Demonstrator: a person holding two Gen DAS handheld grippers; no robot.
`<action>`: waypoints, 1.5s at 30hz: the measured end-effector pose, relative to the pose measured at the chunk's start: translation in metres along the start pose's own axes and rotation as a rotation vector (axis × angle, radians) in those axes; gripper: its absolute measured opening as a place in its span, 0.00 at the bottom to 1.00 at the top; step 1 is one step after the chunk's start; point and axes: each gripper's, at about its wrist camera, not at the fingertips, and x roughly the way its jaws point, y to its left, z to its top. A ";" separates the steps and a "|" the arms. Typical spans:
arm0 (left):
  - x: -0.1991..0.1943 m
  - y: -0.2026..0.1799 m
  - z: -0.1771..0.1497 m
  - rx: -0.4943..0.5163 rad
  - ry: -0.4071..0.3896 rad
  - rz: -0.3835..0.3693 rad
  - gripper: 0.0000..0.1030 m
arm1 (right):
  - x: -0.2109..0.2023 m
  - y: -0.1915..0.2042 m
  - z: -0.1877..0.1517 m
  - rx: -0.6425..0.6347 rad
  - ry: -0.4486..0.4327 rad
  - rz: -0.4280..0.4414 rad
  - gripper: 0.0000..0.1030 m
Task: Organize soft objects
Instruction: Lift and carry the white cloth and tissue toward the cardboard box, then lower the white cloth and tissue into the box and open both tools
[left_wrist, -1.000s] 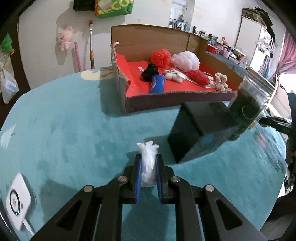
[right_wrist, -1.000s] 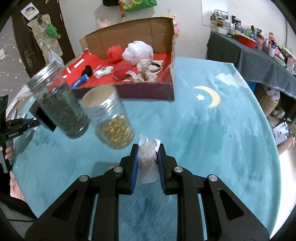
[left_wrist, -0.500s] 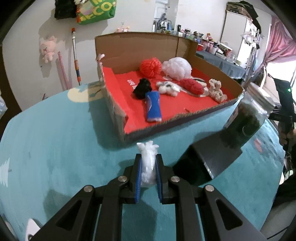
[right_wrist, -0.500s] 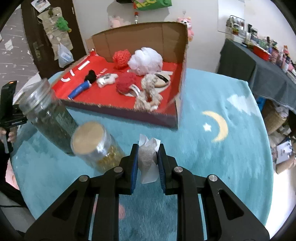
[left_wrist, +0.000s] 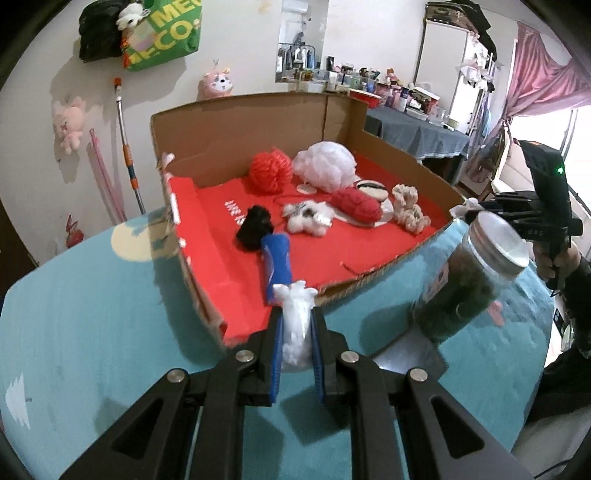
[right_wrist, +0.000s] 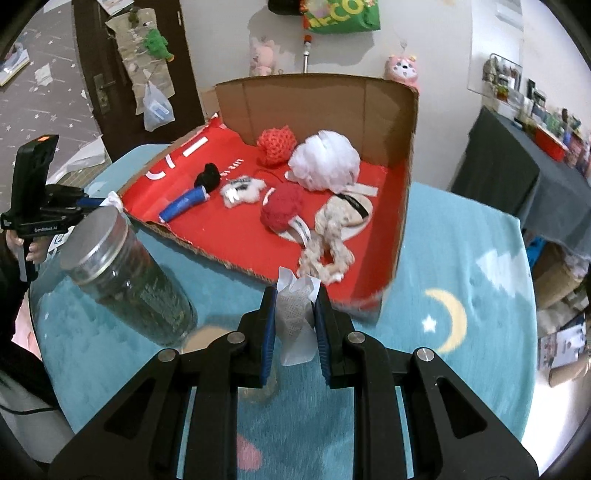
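Note:
My left gripper (left_wrist: 295, 332) is shut on a white fluffy soft piece (left_wrist: 295, 325), held just before the near edge of the red-lined cardboard box (left_wrist: 221, 140). My right gripper (right_wrist: 294, 321) is shut on a white mesh cloth (right_wrist: 295, 314), held at the box's front edge (right_wrist: 404, 221). Inside the box lie a red yarn ball (left_wrist: 269, 171), a white puff (left_wrist: 325, 166), a black piece (left_wrist: 253, 230), a blue tube (left_wrist: 277, 262), a red knit piece (right_wrist: 282, 206) and a beige rope toy (right_wrist: 328, 240).
A glass jar of dark green contents (right_wrist: 125, 280) with a metal lid stands on the teal rug (right_wrist: 443, 258) left of my right gripper; it also shows in the left wrist view (left_wrist: 469, 280). A gold-lidded jar (right_wrist: 207, 339) sits under my right gripper. A dark table (right_wrist: 517, 166) stands right.
Both grippers have moved toward the box with their soft pieces still held. The box looks larger and closer in both views, and the gold jar has slid under the right gripper.

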 end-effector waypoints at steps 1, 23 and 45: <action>0.002 -0.001 0.004 -0.001 0.000 -0.009 0.14 | 0.001 0.000 0.003 -0.001 0.000 0.004 0.18; 0.104 -0.036 0.081 -0.020 0.239 -0.107 0.14 | 0.103 0.011 0.067 0.031 0.266 0.144 0.18; 0.144 -0.036 0.087 -0.028 0.367 -0.062 0.16 | 0.140 0.024 0.074 0.009 0.426 0.101 0.19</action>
